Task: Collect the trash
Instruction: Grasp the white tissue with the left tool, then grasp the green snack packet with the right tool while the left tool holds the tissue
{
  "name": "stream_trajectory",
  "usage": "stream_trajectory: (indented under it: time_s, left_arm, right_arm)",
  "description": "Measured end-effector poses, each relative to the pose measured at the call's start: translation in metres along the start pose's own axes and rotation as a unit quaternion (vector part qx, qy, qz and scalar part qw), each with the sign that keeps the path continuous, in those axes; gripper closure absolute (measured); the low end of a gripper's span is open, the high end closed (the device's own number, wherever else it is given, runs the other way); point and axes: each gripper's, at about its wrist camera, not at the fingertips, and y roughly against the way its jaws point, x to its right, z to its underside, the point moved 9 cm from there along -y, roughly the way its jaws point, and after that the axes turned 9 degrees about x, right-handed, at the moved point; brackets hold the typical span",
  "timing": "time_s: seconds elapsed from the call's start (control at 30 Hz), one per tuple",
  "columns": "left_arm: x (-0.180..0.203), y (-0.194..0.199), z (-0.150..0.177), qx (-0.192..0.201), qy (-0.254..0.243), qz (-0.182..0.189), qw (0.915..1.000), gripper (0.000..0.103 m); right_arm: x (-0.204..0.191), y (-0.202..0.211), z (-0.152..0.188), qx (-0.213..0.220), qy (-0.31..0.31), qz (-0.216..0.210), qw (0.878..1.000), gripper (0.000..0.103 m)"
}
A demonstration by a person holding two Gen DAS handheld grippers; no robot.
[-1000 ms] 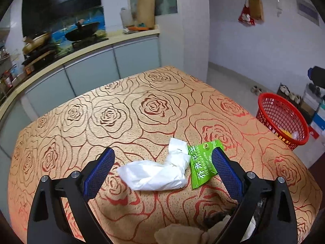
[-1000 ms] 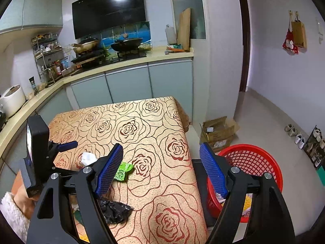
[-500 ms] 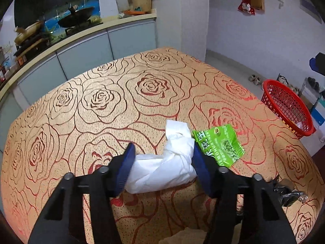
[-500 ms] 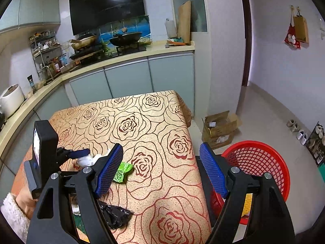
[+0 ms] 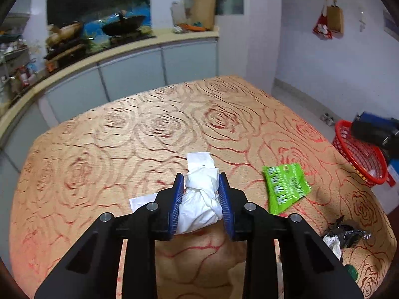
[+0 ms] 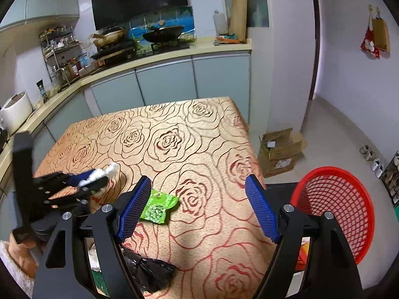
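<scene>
Red basket (image 6: 334, 206) sits on floor off the surface's (image 5: 149, 134) right edge, nearer the R gripper (image 6: 199, 206), jaws wide, empty. L gripper (image 5: 201, 199) closing on white wad (image 5: 202, 196), probably gripped; green packet (image 5: 285, 186) just right.

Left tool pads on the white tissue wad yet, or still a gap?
Touching. In the left wrist view both blue pads of the closing left tool press against the sides of the white tissue wad, which bulges between them with no gap visible.

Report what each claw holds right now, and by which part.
Left claw: closing on the crumpled white tissue, pads across its bunched middle. Right claw: open, holding nothing.
</scene>
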Motion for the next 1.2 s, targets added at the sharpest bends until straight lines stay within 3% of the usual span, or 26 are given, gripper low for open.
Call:
stream_trajectory:
  time_s: [0.2,0.37,0.77,0.87,1.2]
  left_arm:
    - [-0.030,0.027,-0.003,0.034,0.017,-0.072,0.9967,0.076]
    - [-0.049,0.042,-0.005,0.059,0.041,-0.107,0.9916,0.076]
    - [-0.060,0.049,-0.011,0.080,0.064,-0.103,0.9894,0.075]
    - [-0.061,0.048,-0.009,0.076,0.072,-0.099,0.9895,0.075]
    - [-0.063,0.048,-0.007,0.075,0.081,-0.096,0.9892,0.075]
  right_arm:
    - [-0.021,-0.020,0.014,-0.015,0.004,-0.007,1.000,0.028]
    - [-0.040,-0.036,0.025,-0.032,0.016,-0.015,0.999,0.028]
    - [-0.066,-0.066,0.046,-0.087,0.036,-0.024,0.995,0.029]
    - [-0.066,-0.073,0.055,-0.108,0.032,-0.025,0.993,0.041]
    - [-0.060,-0.075,0.057,-0.110,0.039,-0.022,0.993,0.060]
